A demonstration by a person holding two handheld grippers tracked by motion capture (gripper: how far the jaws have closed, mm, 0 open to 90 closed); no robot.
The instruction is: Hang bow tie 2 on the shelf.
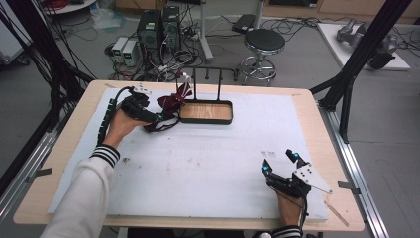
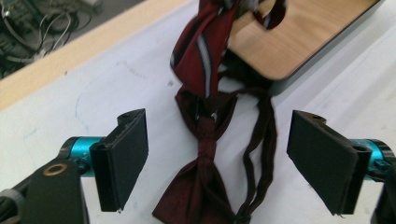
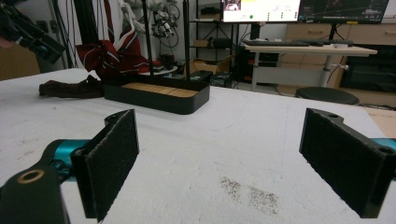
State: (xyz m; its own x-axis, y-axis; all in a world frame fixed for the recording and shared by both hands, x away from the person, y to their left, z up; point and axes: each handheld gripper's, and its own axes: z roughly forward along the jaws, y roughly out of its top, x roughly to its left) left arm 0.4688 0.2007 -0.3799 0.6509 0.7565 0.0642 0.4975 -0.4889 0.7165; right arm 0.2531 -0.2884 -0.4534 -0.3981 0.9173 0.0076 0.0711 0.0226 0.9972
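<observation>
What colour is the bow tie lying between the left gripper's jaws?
Dark maroon, plain, with no pattern visible. The bow tie shows best in the left gripper view.

Even, diffuse overhead room light; white mat (image 1: 208,163) bright, no hard glare. Soft shadow pooled under bow tie (image 2: 205,186) and along tray (image 2: 299,42) edge. Left gripper view slightly soft, jaws near lens blurred. Monitors beyond tray (image 3: 159,95) overexposed in right gripper view.

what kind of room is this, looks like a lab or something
Most likely a robotics or recording lab rather than a home. Desktop computers stand on the floor amid tangled cables, monitors glow over a desk behind, and black frame struts flank the wooden table, with a stool nearby.
</observation>
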